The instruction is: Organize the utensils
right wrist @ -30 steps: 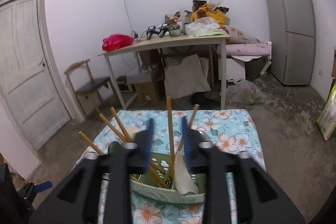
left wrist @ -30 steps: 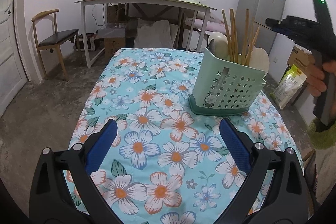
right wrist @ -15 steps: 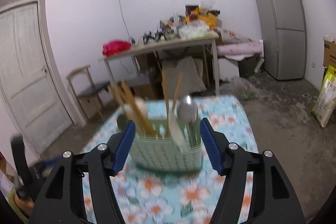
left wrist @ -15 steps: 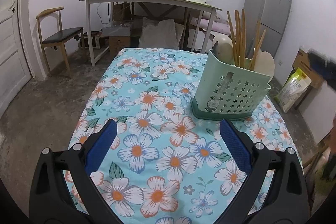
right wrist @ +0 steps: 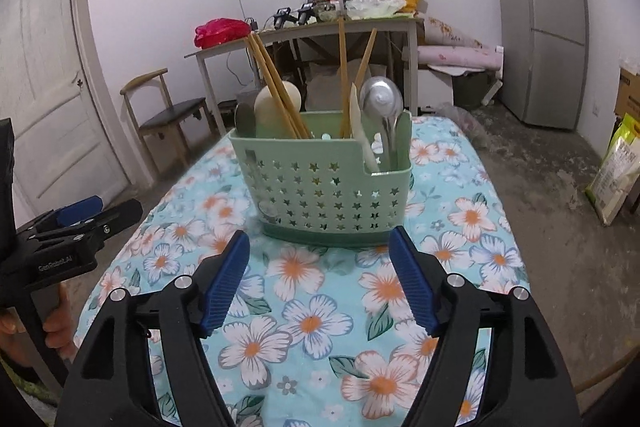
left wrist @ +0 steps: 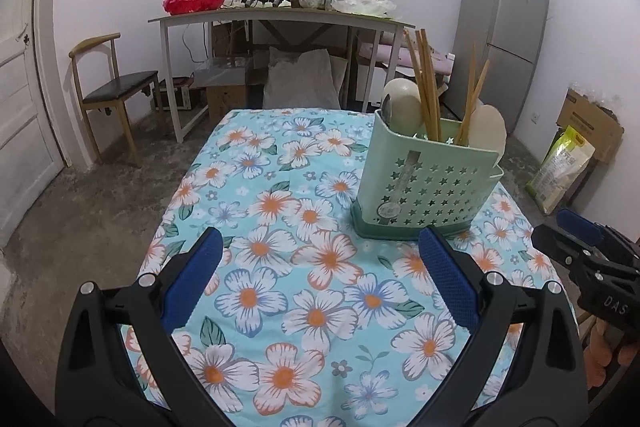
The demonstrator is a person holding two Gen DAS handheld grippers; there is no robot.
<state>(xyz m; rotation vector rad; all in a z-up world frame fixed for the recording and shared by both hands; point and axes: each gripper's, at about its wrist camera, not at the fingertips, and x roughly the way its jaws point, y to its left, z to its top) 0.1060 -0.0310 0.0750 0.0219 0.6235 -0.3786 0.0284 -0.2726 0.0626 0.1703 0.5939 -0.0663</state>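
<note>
A pale green utensil caddy (right wrist: 324,183) (left wrist: 428,183) with star-shaped holes stands upright on the floral tablecloth (left wrist: 288,267). It holds wooden chopsticks (right wrist: 276,87), a cream spoon (right wrist: 276,107), a metal ladle (right wrist: 380,99) and a white spatula (right wrist: 360,131). My right gripper (right wrist: 320,243) hovers just in front of the caddy, its jaws opening with nothing between them. My left gripper (left wrist: 320,247) stands open over bare cloth, left of the caddy, holding nothing. Each gripper shows at the edge of the other's view, held by a hand.
Behind the table stand a cluttered grey desk (left wrist: 280,19), a wooden chair (left wrist: 116,95) on the left and a grey fridge (left wrist: 504,35) on the right. A door (right wrist: 44,87) is at the left. Bags and boxes (left wrist: 568,163) lie on the concrete floor at the right.
My right gripper came down from above the caddy to table level in front of it and its jaws spread apart, leaving the chopsticks in the caddy. The left gripper barely shifted.
</note>
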